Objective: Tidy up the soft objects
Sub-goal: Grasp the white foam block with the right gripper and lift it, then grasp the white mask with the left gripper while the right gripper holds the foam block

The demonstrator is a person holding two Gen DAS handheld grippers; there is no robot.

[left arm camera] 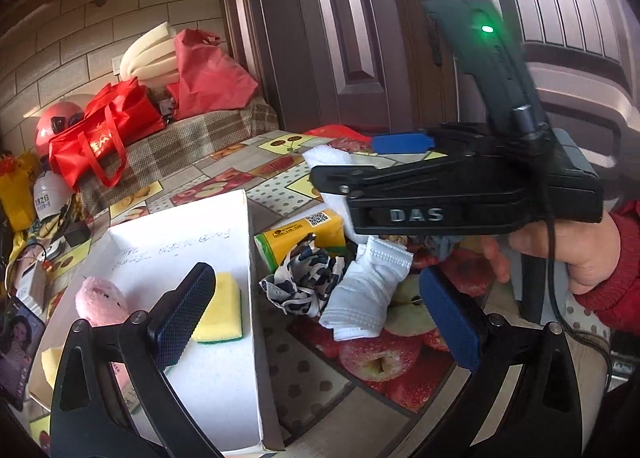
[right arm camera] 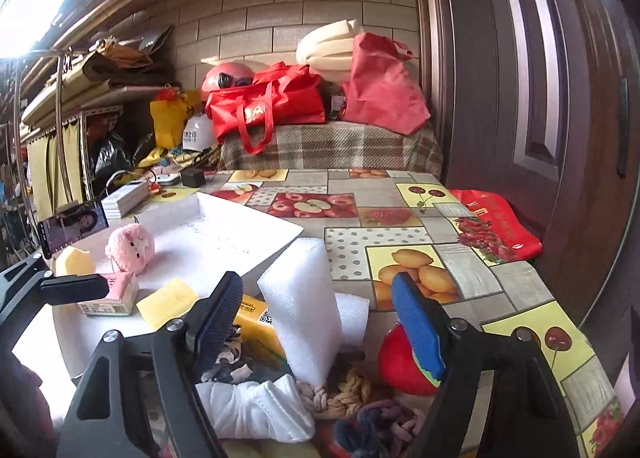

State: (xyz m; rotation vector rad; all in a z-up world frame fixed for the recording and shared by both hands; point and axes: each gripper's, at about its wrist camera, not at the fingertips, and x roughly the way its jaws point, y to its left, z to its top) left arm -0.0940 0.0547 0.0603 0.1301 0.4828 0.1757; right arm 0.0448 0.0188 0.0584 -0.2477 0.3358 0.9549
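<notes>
sorting soft things at a cluttered fruit-print table

hovering above the table [right arm camera: 472,286], the left gripper [left arm camera: 316,310] has its jaws wide apart and nothing between them; its left finger hangs over the white box [left arm camera: 224,378], its right over the tablecloth. inside the box lie one pink plush toy [left arm camera: 102,300] and one yellow-and-green sponge [left arm camera: 224,314], the sponge just beside the left finger's pad. the right wrist view adds a pink tissue pack [right arm camera: 114,296] and a pale yellow foam lump [right arm camera: 74,260] in the same box.

outside the box, between the left jaws as seen, sit one patterned scarf [left arm camera: 304,282], one white mask [left arm camera: 368,294] and one yellow tissue pack [left arm camera: 308,230].

the right gripper [right arm camera: 320,322], held by a hand [left arm camera: 572,254] in a red sleeve, is also spread open and empty. one upright white foam block [right arm camera: 300,306] stands between its fingers, touching neither. near it lie one braided rope [right arm camera: 344,394], one red ball [right arm camera: 404,362] behind the blue pad, and one knotted dark rope [right arm camera: 376,422].
</notes>
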